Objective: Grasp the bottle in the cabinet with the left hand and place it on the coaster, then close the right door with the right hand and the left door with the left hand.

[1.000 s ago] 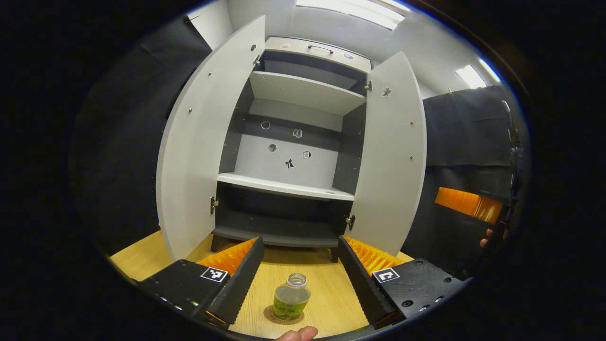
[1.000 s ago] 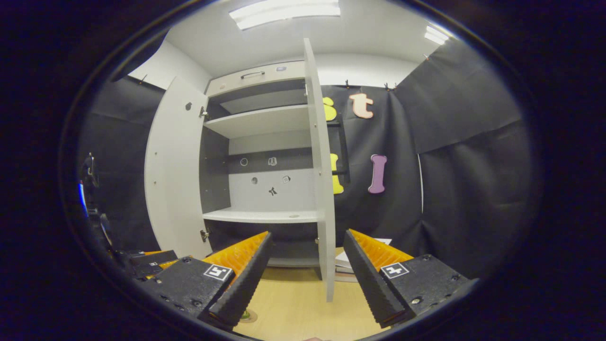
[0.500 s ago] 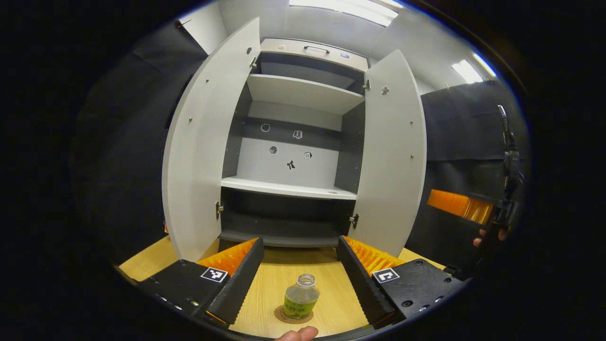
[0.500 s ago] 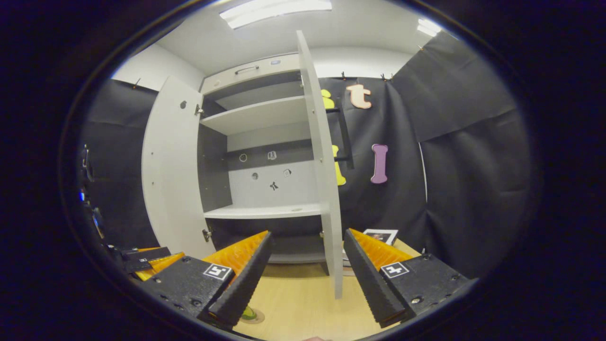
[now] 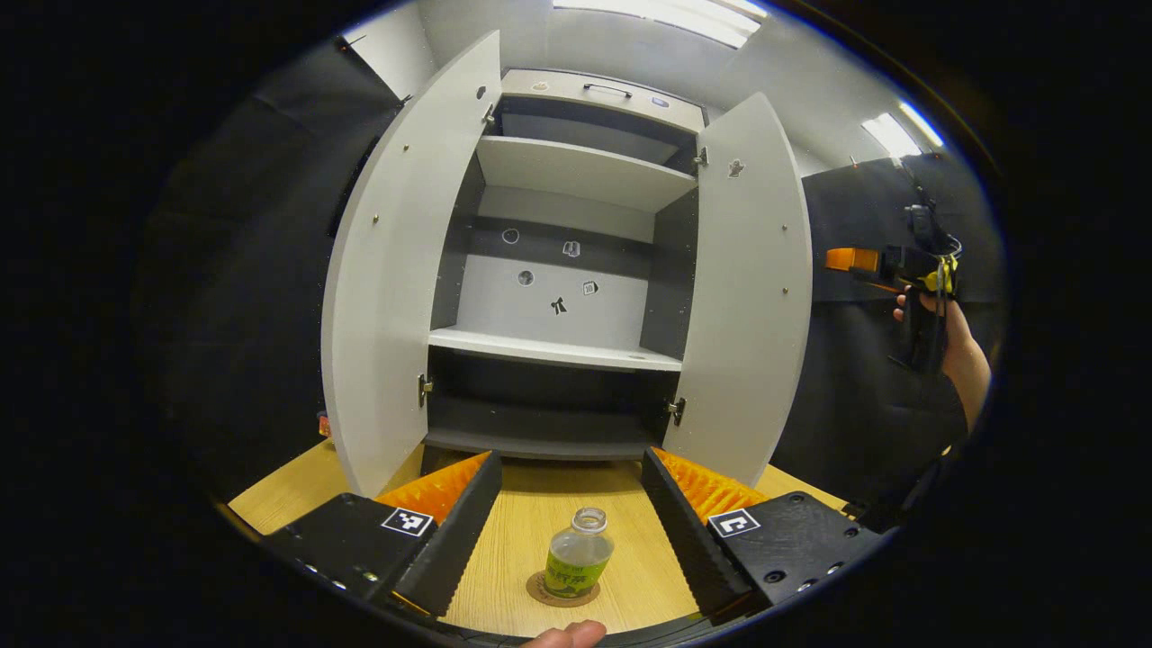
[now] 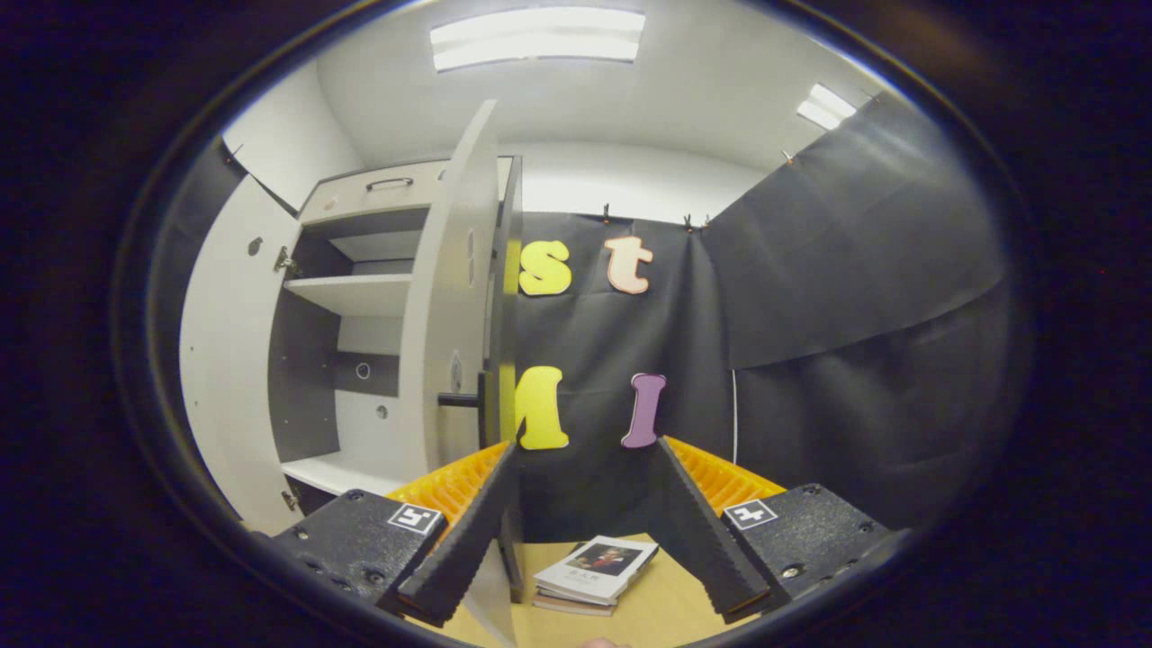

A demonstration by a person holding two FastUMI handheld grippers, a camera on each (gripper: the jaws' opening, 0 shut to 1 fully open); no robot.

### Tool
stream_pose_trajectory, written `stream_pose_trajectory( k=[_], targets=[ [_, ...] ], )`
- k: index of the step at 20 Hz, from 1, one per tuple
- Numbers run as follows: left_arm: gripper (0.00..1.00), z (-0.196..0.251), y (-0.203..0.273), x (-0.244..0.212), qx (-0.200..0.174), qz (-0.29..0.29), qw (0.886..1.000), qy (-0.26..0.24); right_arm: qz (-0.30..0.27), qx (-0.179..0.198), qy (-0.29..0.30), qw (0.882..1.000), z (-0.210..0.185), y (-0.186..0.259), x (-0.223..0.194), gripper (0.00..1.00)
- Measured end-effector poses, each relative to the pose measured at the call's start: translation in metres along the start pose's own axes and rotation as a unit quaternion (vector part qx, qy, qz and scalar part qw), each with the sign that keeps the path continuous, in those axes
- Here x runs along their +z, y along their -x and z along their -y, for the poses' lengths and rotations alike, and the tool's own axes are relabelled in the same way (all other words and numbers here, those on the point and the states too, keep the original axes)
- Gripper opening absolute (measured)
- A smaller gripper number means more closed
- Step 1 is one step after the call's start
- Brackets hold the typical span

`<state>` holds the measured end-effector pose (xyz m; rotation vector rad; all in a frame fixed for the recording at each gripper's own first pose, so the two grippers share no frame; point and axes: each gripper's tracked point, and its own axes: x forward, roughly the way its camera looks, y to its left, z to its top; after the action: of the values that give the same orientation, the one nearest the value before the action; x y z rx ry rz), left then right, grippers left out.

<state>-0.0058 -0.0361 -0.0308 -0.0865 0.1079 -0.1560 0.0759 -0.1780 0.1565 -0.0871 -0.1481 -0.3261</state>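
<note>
Bottle (image 5: pixel 578 564) set on coaster (image 5: pixel 540 595). Right tool (image 6: pixel 583 531) jaws apart, beside right door (image 6: pixel 447 342); outer face to be pushed evenly.

Bottle (image 5: pixel 579 565): small, clear, green label band, no cap on the neck. Stands upright on the coaster (image 5: pixel 562 594), a round brown disc lying flat on the tabletop (image 5: pixel 531 531) in front of the cabinet (image 5: pixel 576 171).

Cabinet: pale grey shelves, dark interior walls, small stickers on the back panel. Shelves bare.

Left door (image 5: pixel 396 270) swung wide open. Right door (image 5: pixel 751 288) also open; the right gripper view shows it (image 6: pixel 445 297) nearly edge-on.
</note>
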Motion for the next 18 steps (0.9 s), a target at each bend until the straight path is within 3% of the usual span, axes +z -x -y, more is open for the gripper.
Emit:
stream_pose_trajectory(
  k=[2, 3, 4, 6, 7, 9, 10, 13, 18],
  targets=[
    [0.95, -0.004, 0.000, -0.003, 0.003, -0.004, 1.000, -0.001, -0.014, -0.006, -0.006, 1.000, 0.000, -0.017, -0.004, 0.99],
    [0.95, -0.007, 0.000, -0.004, 0.006, -0.006, 1.000, -0.003, -0.021, -0.009, -0.012, 1.000, 0.001, -0.021, -0.007, 0.95],
    [0.90, -0.009, 0.001, -0.005, 0.011, -0.006, 1.000, -0.005, -0.025, -0.011, -0.014, 1.000, -0.001, -0.024, -0.008, 0.99],
    [0.95, -0.012, 0.002, -0.009, 0.018, -0.011, 1.000, -0.003, -0.019, -0.009, -0.012, 1.000, -0.003, -0.023, -0.006, 0.94],
    [0.95, -0.013, 0.002, -0.011, 0.019, -0.014, 1.000, -0.001, -0.023, -0.007, -0.013, 1.000, -0.006, -0.024, -0.008, 0.98],
    [0.95, -0.010, 0.001, -0.016, 0.019, -0.013, 1.000, 0.002, -0.023, -0.001, -0.016, 1.000, -0.011, -0.023, -0.006, 0.94],
    [0.95, -0.011, -0.001, -0.016, 0.020, -0.012, 1.000, 0.001, -0.021, 0.003, -0.006, 1.000, -0.017, -0.020, -0.007, 0.98],
    [0.95, -0.014, 0.000, -0.012, 0.024, -0.002, 1.000, -0.005, -0.010, 0.008, 0.042, 0.999, -0.032, -0.014, -0.001, 0.96],
    [0.95, -0.019, 0.003, -0.013, 0.036, -0.002, 0.999, -0.008, -0.028, 0.091, 0.028, 0.995, -0.093, -0.010, -0.004, 0.96]
  ],
)
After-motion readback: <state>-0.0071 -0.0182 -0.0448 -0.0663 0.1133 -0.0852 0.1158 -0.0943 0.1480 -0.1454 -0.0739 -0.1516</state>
